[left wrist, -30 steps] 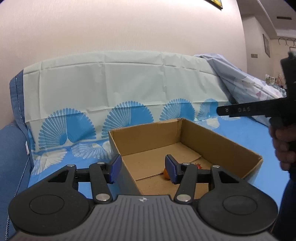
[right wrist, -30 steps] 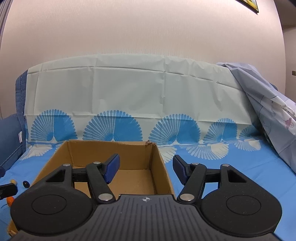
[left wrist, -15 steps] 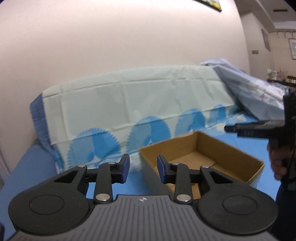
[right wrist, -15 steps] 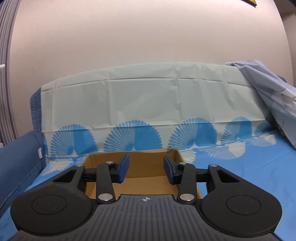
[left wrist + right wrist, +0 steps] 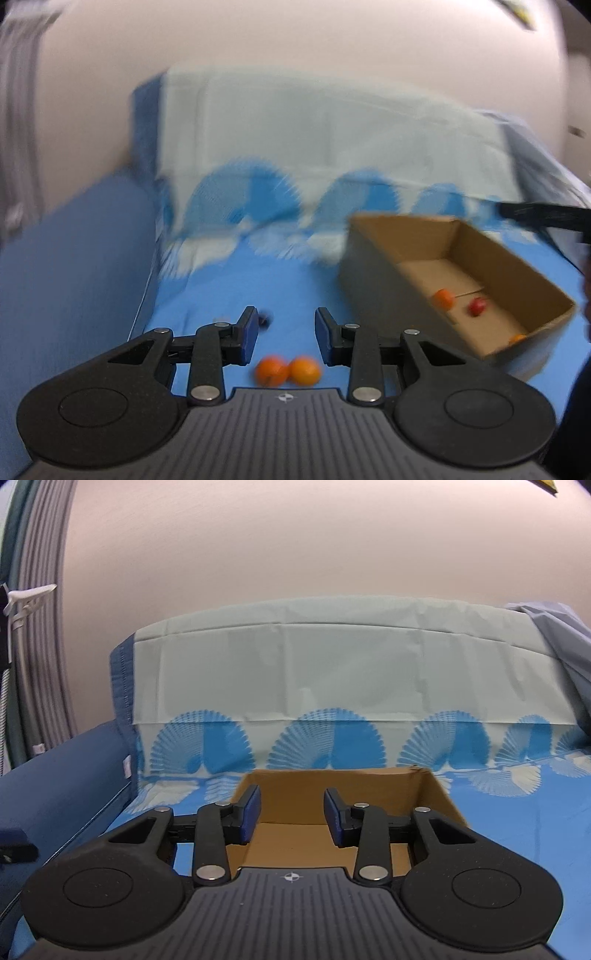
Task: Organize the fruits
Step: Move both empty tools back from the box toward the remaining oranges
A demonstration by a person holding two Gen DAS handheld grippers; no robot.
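Blue fan-patterned bedsheet (image 5: 295, 280) carries an open cardboard box (image 5: 491, 258) already holding three small fruits; two loose orange fruits (image 5: 288, 370) lie beneath the left gripper (image 5: 282, 330), part-open and empty, like the right gripper (image 5: 291, 812), just narrowed.

blur: left view | dark object (image 5: 265, 318) maybe fruit, partly hidden

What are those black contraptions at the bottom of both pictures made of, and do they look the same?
Yes, they match. The left gripper and the right gripper each have a matte black body with a ribbed grey centre plate bearing a small white compass-like mark, two round black discs at the sides, jointed black link arms with silver rivets, and two fingers tipped with blue pads. No cables or sleeves show.
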